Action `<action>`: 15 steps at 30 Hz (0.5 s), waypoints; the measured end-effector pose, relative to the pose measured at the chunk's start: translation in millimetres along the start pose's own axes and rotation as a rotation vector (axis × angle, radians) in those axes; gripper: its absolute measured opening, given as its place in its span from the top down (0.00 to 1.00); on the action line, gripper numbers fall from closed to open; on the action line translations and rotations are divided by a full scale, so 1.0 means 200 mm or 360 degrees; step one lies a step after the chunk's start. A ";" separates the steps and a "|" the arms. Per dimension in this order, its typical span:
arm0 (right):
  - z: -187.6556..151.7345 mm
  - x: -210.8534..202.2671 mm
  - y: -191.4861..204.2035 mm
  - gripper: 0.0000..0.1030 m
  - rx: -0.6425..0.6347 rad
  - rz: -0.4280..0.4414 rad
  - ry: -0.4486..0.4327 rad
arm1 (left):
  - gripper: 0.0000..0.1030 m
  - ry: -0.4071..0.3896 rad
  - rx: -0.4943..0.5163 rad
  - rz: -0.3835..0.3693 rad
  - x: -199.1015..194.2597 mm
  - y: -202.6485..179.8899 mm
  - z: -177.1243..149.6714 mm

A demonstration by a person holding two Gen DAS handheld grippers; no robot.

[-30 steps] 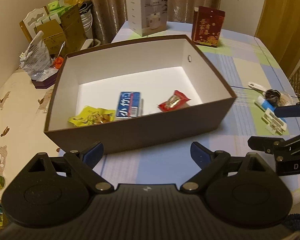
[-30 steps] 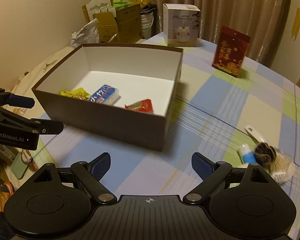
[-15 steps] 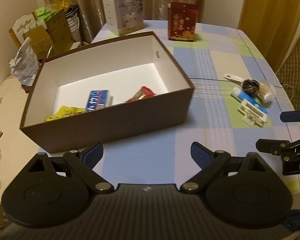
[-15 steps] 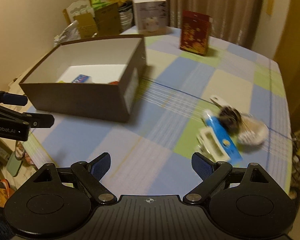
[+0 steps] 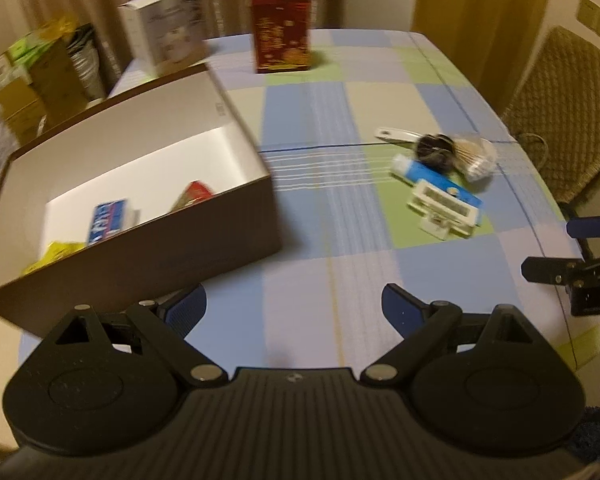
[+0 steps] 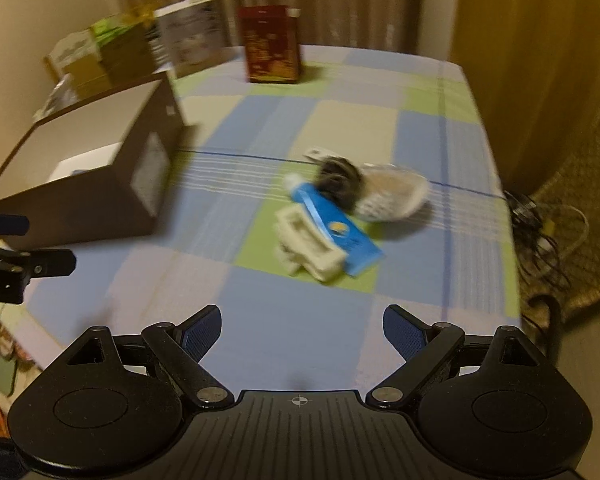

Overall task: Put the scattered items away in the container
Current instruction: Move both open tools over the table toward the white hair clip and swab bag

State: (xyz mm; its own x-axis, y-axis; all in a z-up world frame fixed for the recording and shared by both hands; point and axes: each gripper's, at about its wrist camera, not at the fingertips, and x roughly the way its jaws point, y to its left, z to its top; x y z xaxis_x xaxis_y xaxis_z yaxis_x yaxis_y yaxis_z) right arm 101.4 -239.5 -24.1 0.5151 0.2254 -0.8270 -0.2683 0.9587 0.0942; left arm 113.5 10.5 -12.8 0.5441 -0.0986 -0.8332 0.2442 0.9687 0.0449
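Bench (image 5: 332, 272) under a checked blue-green cloth carries a brown white-lined cardboard box (image 5: 148, 248) holding snack packets; well right lie a blue tube (image 6: 336, 226) touching a white plastic clip (image 6: 308, 240). Left tool (image 5: 294, 306) and right tool (image 6: 302, 328) hover spread, empty.

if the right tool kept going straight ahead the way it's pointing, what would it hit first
Probably the white plastic clip, which lies nearest in line ahead of the open right tool, with the blue tube just behind it. Blur leaves depth uncertain.
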 end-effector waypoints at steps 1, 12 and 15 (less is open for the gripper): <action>0.00 0.00 -0.03 0.09 0.0024 -0.0013 0.0002 | 0.10 -0.0001 0.0023 -0.0017 0.02 -0.02 0.01; 0.01 0.03 -0.29 0.10 0.0197 -0.0098 -0.0001 | 0.10 -0.0046 0.0260 -0.0186 0.18 -0.23 0.14; 0.01 0.05 -0.35 0.10 0.0229 -0.0107 0.0009 | 0.10 -0.0053 0.0325 -0.0230 0.24 -0.28 0.16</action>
State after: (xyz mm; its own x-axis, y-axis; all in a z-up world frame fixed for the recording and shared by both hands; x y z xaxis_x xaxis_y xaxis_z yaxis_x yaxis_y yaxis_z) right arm 128.0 -303.7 -37.9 0.5233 0.1590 -0.8372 -0.1134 0.9867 0.1165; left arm 152.2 -56.5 -37.2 0.5174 -0.2433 -0.8204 0.4764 0.8783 0.0400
